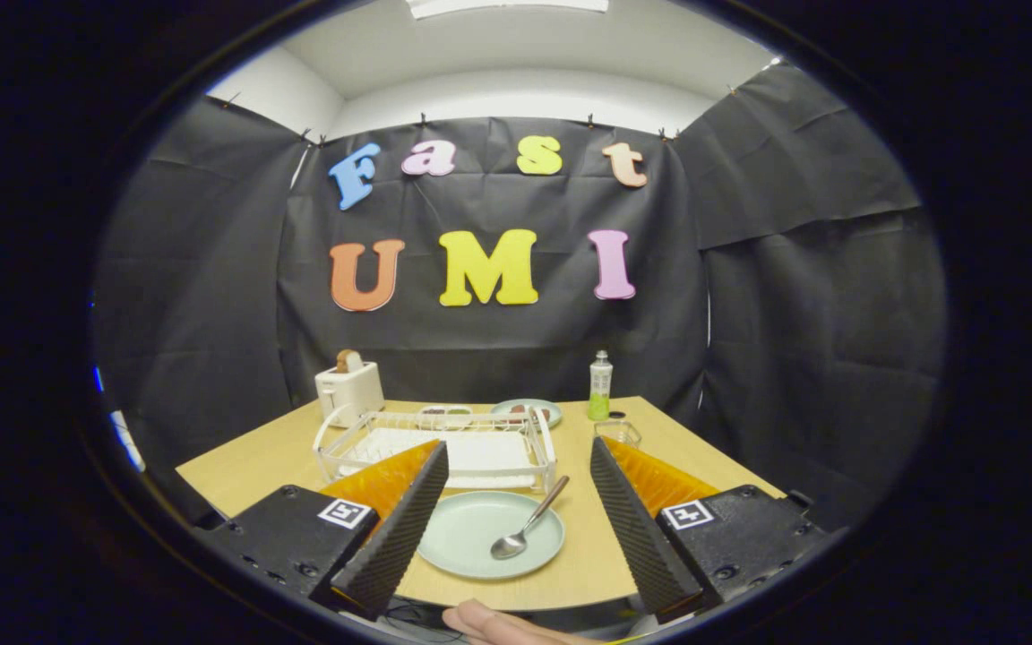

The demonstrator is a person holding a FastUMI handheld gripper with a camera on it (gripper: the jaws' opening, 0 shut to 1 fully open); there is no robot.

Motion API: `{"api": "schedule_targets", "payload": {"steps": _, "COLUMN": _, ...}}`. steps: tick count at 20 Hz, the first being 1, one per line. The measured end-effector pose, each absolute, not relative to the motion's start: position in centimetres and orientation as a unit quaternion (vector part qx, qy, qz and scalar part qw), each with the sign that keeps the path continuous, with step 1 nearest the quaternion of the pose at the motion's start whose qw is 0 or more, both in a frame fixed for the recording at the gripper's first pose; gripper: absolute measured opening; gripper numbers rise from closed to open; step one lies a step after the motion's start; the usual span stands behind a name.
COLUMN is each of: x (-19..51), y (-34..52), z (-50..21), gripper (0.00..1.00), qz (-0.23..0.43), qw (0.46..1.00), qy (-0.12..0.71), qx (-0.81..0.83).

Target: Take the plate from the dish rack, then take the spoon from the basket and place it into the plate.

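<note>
Wooden tabletop [256, 466] bearing a dish rack [444, 445], toaster [350, 387], bottle [600, 386], small basket [618, 433], and plate [480, 537] holding a spoon [527, 521].

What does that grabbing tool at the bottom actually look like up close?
The gripper has two wedge-shaped fingers whose inner faces are finely ribbed. Each finger sits on a chunky black block held with screws, and each block carries a small square black-and-white marker. The fingers stand open, apart over the plate. A bit of the person's bare hand shows below them.
</note>
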State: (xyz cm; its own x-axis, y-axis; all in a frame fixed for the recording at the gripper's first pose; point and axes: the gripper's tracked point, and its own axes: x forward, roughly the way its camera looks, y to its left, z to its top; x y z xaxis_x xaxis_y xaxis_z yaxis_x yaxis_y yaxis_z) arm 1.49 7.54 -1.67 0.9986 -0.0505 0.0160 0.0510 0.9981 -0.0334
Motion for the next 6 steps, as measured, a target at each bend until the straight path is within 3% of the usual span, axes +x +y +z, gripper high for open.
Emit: {"api": "schedule_targets", "payload": {"steps": 6, "x": 1.13, "y": 7.57, "z": -1.68, "gripper": 1.0, "qz": -0.025, "qw": 0.999, "qy": -0.009, "qx": -0.023}}
